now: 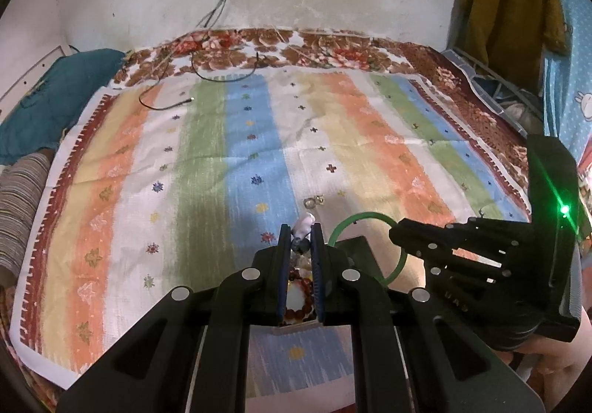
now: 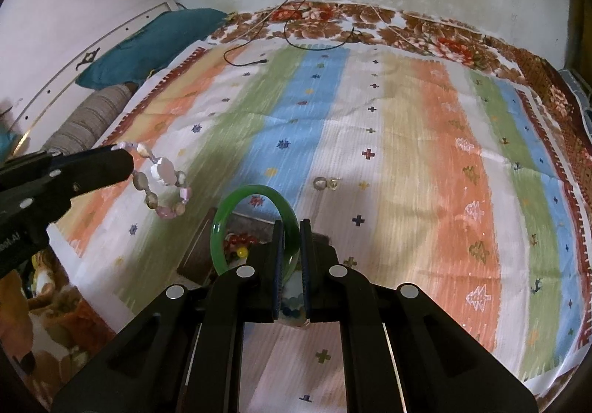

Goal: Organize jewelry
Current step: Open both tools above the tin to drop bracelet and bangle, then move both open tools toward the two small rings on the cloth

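While our left gripper [image 1: 300, 242] pinches a beaded bracelet [image 2: 162, 183], its jaws drawn narrow around the beads, the loop of pink, white and grey stones dangles off the tips above the striped cloth [image 2: 425, 139]. From the left wrist we see only a few beads between the blue pads [image 1: 284, 257], with a white one poking past the tips.

Our right gripper [image 2: 292, 228] clamps a green bangle [image 2: 236, 198], jaws narrow on its rim, the ring standing upright and curving to the left of the fingers. Below it sits an open box [image 2: 201, 246] holding red and yellow beads [image 2: 240, 244]. Two small clear rings [image 2: 325, 183] lie side by side on the cloth, just beyond the bangle. A black cable [image 1: 222, 74] trails across the far edge of the cloth.
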`<state>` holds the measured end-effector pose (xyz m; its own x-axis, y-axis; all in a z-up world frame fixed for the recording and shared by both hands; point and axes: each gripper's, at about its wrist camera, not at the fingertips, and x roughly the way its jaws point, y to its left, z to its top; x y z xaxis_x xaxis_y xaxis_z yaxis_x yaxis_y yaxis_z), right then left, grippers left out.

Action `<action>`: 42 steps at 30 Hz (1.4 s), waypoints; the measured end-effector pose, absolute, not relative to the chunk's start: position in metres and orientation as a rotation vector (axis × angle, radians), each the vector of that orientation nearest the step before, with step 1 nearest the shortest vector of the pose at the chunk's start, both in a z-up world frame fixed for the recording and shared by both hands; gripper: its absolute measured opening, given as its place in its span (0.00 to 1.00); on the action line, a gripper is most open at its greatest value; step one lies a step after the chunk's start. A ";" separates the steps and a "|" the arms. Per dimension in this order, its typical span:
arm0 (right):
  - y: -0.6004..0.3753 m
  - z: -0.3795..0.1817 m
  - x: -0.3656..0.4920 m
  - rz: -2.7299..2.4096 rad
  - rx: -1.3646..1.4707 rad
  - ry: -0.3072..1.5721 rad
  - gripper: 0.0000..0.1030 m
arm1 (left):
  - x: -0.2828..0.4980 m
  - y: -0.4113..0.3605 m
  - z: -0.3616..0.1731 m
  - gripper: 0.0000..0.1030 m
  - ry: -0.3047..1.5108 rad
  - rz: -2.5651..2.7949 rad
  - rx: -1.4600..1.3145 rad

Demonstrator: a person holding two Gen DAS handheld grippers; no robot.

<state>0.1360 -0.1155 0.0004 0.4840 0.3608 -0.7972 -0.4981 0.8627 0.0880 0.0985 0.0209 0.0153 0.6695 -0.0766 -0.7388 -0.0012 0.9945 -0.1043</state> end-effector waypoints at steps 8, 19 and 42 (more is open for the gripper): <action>-0.114 -0.004 0.133 0.540 -0.169 0.951 0.09 | 0.091 0.015 0.016 0.10 0.827 -0.063 -0.098; -0.122 -0.013 0.145 0.503 -0.125 1.007 0.39 | 0.099 0.022 0.010 0.11 0.860 -0.042 -0.131; -0.141 -0.031 0.210 0.500 -0.041 1.076 0.57 | 0.153 0.044 -0.037 0.45 0.998 -0.101 -0.091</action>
